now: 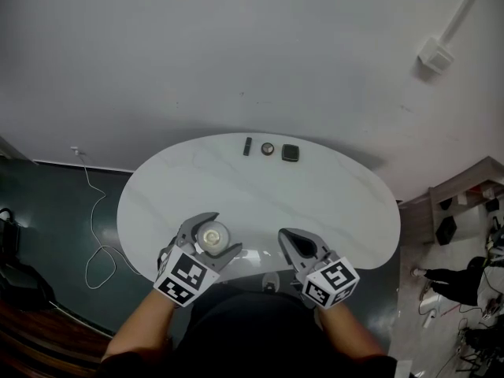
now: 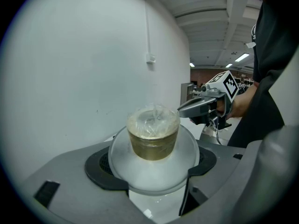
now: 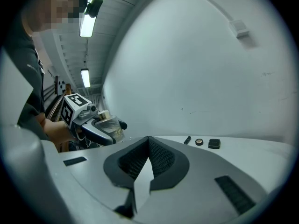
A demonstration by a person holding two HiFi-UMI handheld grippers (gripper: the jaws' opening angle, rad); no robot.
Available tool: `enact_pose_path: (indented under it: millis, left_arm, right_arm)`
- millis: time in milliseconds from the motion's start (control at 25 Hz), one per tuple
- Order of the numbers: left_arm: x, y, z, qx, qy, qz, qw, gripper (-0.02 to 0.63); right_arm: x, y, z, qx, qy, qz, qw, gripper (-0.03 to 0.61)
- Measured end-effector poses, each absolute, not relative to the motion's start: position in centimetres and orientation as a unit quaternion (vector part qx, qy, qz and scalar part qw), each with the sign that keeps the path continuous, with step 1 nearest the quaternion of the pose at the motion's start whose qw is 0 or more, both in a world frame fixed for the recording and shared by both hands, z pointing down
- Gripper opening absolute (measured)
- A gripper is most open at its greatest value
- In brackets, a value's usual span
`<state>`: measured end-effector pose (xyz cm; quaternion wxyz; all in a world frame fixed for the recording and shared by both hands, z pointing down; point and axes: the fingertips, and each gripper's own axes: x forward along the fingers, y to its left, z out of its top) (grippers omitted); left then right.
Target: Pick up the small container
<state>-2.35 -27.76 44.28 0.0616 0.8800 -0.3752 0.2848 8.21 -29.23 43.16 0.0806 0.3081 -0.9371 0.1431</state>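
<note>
Left hand-held gripper [image 1: 223, 234] clamps film-covered small container [image 2: 153, 140].

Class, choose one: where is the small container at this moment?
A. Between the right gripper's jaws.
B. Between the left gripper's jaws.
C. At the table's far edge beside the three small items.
B: the left gripper view shows the small container clamped between the jaws of the left gripper, while the right gripper is shut on nothing.

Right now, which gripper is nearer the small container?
Left. The left gripper has its jaws closed around the small container. The right gripper sits apart to the container's right, with its jaws together and empty.
</note>
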Motion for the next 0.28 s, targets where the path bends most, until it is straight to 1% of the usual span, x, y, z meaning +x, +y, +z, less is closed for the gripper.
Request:
enact_pose_path:
  millis: [280]
  left_arm:
    - [-2.31, -27.65, 44.36, 0.877, -0.376, 0.292, 0.064, 0.348]
  right_arm:
    - [8.69, -29.0, 42.87, 0.314, -0.936, 0.141, 0.076, -0.005]
